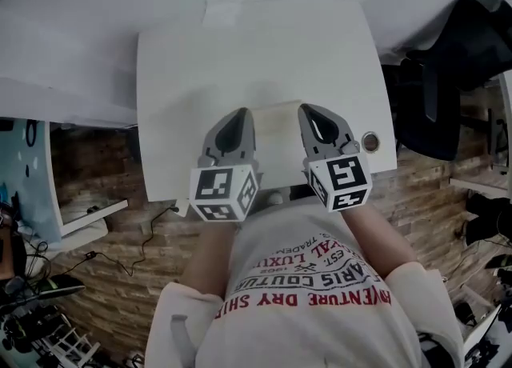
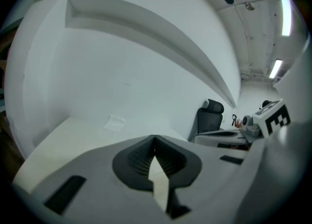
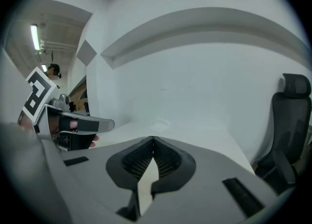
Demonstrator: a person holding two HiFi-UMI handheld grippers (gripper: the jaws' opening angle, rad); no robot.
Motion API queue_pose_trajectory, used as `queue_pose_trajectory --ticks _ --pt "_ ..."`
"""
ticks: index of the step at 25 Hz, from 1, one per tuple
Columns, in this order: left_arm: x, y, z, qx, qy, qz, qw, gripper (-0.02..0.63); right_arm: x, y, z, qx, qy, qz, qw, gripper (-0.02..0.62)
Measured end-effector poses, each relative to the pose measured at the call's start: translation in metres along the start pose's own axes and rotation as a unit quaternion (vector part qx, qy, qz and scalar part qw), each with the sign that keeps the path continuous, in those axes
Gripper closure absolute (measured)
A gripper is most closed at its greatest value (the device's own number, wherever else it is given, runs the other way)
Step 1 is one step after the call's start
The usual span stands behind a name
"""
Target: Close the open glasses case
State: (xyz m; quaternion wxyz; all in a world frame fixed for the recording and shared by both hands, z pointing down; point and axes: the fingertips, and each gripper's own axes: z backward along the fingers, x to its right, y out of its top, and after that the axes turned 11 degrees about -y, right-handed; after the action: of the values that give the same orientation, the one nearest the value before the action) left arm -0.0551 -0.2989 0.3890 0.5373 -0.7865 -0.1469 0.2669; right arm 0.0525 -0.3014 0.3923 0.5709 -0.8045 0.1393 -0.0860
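A pale cream glasses case (image 1: 277, 128) lies flat on the white table (image 1: 256, 54) near its front edge; I cannot tell if its lid is up or down. My left gripper (image 1: 240, 113) is just left of the case and my right gripper (image 1: 308, 109) just right of it. Both are shut with nothing between the jaws. In the left gripper view the gripper (image 2: 154, 138) points over bare tabletop, and the case is hidden under its body. The right gripper (image 3: 153, 139) looks the same in its own view, jaws meeting at the tips.
A small pale patch (image 1: 222, 13) lies at the table's far edge. A small round metal piece (image 1: 370, 142) sits near the front right corner. A black office chair (image 1: 436, 78) stands right of the table, and a white wall rises behind it.
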Motion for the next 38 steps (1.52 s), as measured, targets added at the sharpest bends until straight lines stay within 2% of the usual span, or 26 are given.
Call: queue_pose_trajectory --ticks 7,12,23,38 --pt "0.034 0.044 0.047 0.051 -0.011 -0.066 0.9965 0.601 -0.014 0.048 0.052 0.082 -0.006 -0.008 0.997 0.584" --pt "0.046 0.062 0.079 0.078 -0.008 -0.104 0.9914 0.601 -0.026 0.061 0.075 0.110 -0.007 -0.001 0.994 0.583" --pt "0.047 0.063 0.099 0.097 -0.008 -0.096 0.9905 0.601 -0.042 0.064 0.090 0.110 -0.012 0.013 0.994 0.584" --pt "0.046 0.057 0.093 0.092 0.002 -0.084 0.9922 0.601 -0.036 0.058 0.085 0.095 -0.006 0.016 0.995 0.584"
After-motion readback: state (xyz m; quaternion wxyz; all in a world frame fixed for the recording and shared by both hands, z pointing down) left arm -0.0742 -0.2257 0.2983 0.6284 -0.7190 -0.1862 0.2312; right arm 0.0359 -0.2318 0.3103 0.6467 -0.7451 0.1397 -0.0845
